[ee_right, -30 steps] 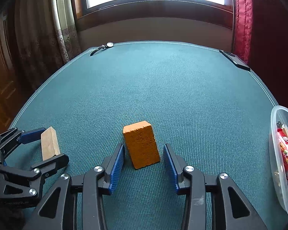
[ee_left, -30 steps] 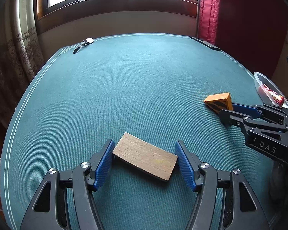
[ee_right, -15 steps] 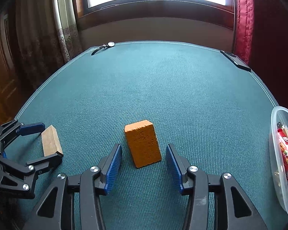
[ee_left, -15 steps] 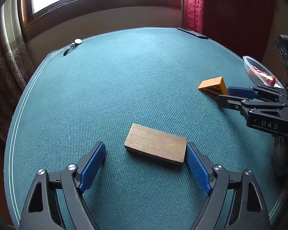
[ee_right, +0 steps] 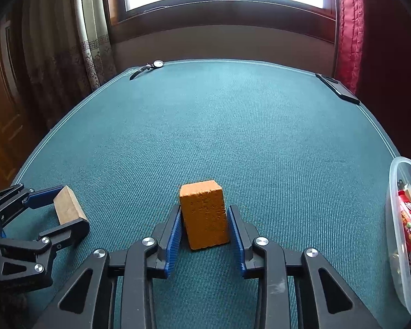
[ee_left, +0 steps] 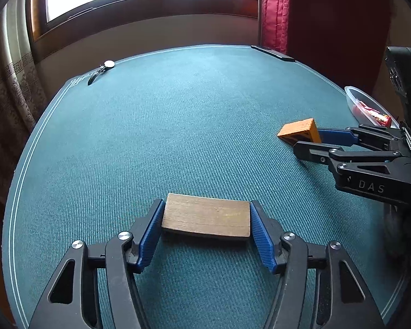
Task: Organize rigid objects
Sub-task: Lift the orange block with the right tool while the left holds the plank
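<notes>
Wooden block (ee_left: 207, 215) between left hand-held gripper (ee_left: 206, 219) pads (seemingly gripped, closing)

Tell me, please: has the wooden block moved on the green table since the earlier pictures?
Yes. In the right wrist view the wooden block lies at a slightly different angle against the table's left edge; it was let go and the left gripper is closing on it again.

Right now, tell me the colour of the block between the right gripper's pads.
Orange. The block shows best in the right wrist view, on the teal mat.
</notes>
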Tool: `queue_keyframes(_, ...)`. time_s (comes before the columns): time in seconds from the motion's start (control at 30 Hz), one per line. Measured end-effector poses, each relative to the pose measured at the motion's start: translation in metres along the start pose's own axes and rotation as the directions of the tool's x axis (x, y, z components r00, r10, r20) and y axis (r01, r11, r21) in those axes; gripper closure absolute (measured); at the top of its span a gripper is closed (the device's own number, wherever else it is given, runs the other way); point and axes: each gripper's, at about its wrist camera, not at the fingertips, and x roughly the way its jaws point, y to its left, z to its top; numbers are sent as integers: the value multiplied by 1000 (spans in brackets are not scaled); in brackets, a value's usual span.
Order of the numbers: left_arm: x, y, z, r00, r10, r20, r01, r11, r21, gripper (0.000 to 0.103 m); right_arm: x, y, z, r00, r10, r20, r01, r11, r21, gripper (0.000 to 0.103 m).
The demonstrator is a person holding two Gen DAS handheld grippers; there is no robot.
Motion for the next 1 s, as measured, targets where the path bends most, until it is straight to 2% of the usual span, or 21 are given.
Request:
queue_keyframes(0.27,-5,-1,-3,1000,18,9,-17,997,-80,41,-21,-14,1,999,25,38,-27,999,42,71)
queue_keyframes(0.43,-7,-4,-2,1000,15,9,-14,993,-118,41,-24,-20,-7,999,24,24,-25,999,30,71)
queue_keyframes(0.8,-6,-22,-2,1000,-1,2,1,994,-113,41,-15,-18,-12,1000,1,5,-1,1000,0,68)
queue_keyframes(1.0,-5,-24,-3,1000,15,3,-15,993,-116,41,-8,-17,-13,1000,-20,-2,20,1000,-12,69)
